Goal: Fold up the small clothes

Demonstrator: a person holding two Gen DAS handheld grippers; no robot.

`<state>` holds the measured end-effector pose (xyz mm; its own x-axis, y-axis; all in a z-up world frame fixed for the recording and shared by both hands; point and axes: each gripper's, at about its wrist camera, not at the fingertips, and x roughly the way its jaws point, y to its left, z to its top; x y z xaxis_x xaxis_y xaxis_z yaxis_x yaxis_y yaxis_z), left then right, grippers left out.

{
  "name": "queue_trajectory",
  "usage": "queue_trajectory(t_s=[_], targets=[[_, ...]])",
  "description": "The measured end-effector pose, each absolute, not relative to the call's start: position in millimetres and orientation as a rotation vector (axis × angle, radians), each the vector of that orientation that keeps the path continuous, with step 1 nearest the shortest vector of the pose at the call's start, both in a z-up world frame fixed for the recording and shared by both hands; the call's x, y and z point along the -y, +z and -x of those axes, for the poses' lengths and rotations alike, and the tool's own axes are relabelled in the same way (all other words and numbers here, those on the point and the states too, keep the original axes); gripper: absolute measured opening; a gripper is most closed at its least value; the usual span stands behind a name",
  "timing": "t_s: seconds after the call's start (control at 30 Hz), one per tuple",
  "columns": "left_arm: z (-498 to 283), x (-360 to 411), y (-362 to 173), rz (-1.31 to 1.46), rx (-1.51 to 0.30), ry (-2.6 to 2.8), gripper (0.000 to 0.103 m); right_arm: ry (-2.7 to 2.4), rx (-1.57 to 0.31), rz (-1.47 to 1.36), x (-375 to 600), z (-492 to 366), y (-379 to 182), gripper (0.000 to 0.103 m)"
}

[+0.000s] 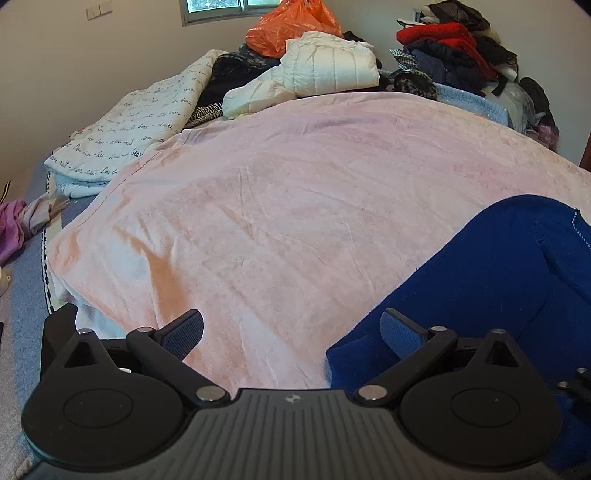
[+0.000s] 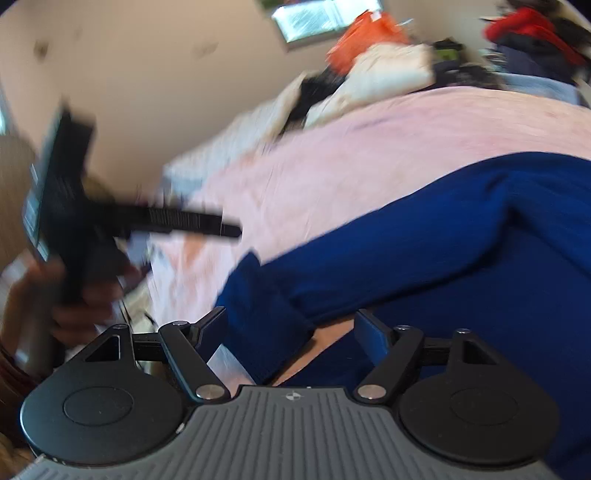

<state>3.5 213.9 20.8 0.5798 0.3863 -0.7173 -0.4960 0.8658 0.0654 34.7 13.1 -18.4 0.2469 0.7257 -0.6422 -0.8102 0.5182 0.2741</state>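
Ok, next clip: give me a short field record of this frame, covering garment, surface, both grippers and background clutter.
garment: blue garment, lying on the bed, not visibly folded
surface: pink blanket
left gripper: open, holding nothing, right finger over the garment's edge
right gripper: open, a blue cuff lies between its fingers, not clamped
right view: motion-blurred
clutter: orange bag, white puffer jacket, clothes pile

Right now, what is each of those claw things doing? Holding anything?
Left gripper: open, holding nothing.
Right gripper: open, blue garment between its fingers, not gripped.
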Motion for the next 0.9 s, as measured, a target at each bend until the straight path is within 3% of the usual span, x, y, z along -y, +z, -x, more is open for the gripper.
queue_trajectory(t_s=[0.03, 0.1, 0.13, 0.17, 0.2, 0.57, 0.6, 0.7, 0.73, 0.9], targets=[[-3, -214, 21, 0.151, -0.798, 0.517, 0.103, 1.03, -0.805, 0.189, -27, -29, -23, 0.075], [-4, -213, 22, 0.151, -0.798, 0.509, 0.103, 1.051, -0.797, 0.261, -43, -24, -35, 0.055], [-4, -212, 22, 0.149, -0.799, 0.503, 0.103, 1.064, -0.769, 0.263, -44, -20, -35, 0.04], [-5, -210, 21, 0.147, -0.799, 0.498, 0.103, 1.07, -0.77, 0.236, -41, -18, -33, 0.012], [-6, -208, 21, 0.144, -0.798, 0.495, 0.103, 1.065, -0.773, 0.19, -34, -19, -30, 0.007], [-18, -165, 18, 0.1, -0.808, 0.361, 0.103, 0.643, -0.569, -0.185, 169, -63, 31, 0.008], [-20, -159, 16, 0.081, -0.818, 0.347, 0.103, 0.574, -0.584, -0.191, 185, -68, 28, 0.011], [-24, -144, 7, 0.044, -0.845, 0.315, 0.103, 0.213, -0.602, -0.117, 219, -76, 5, 0.057], [-25, -139, 5, 0.037, -0.855, 0.303, 0.103, 0.115, -0.578, -0.088, 224, -74, 0, 0.062], [-32, -119, 1, 0.002, -0.865, 0.254, 0.103, 0.289, -0.576, -0.346, 246, -69, -15, 0.059]])
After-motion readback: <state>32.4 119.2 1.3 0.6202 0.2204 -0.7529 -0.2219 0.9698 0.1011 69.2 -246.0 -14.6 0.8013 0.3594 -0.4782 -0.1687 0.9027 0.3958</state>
